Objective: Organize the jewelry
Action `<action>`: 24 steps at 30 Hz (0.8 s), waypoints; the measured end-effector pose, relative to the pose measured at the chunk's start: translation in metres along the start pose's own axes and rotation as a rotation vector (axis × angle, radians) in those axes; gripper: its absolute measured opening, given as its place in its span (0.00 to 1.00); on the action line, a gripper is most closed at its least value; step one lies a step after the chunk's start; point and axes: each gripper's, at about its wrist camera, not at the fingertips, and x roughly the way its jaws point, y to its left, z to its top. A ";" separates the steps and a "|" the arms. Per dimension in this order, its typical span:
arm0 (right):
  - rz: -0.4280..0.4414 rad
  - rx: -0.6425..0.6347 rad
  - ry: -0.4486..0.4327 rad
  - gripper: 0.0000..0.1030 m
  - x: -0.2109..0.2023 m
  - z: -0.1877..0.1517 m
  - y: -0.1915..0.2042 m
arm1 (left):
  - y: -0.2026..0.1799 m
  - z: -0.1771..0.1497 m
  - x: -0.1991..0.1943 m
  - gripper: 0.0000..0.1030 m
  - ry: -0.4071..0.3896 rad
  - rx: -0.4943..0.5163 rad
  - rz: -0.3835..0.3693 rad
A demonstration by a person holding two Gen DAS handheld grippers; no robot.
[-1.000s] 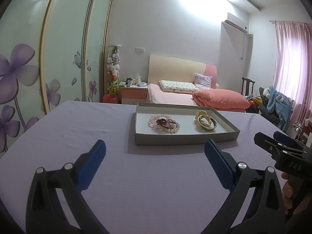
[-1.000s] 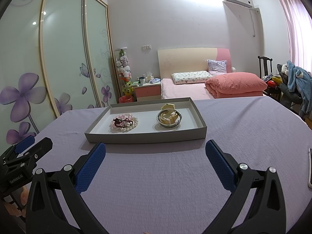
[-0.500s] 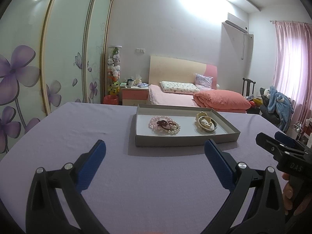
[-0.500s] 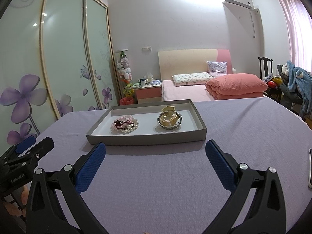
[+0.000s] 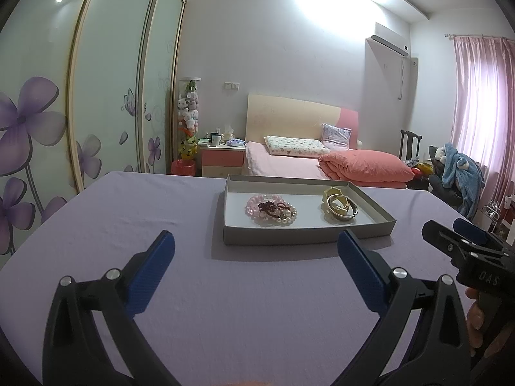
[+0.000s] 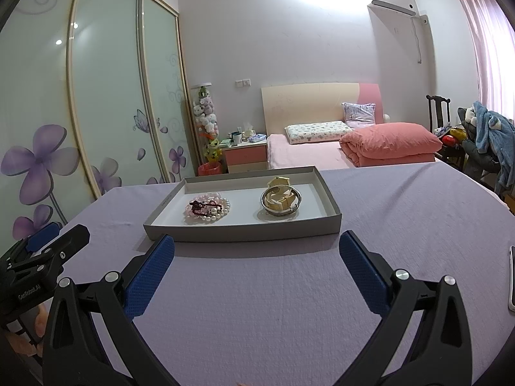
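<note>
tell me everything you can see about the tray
The tray is a shallow grey rectangular box, seemingly cardboard, with low upright walls and a white floor. It lies flat on the purple cloth, open-topped. Inside, at its left, sits a heap of pink, pearl and dark red bead bracelets; at its right, metal bangles ring some beige pieces. Neither open gripper touches it.

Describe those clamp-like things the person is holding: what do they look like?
Both are black plastic. The left gripper and right gripper each have two angled fingers with silver rivets and blue textured pads. White lettering marks their bodies. No sleeves or cables show.
</note>
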 end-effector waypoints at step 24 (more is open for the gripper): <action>0.001 -0.002 -0.007 0.98 -0.001 0.004 0.002 | 0.003 0.006 0.001 0.96 -0.001 0.002 0.019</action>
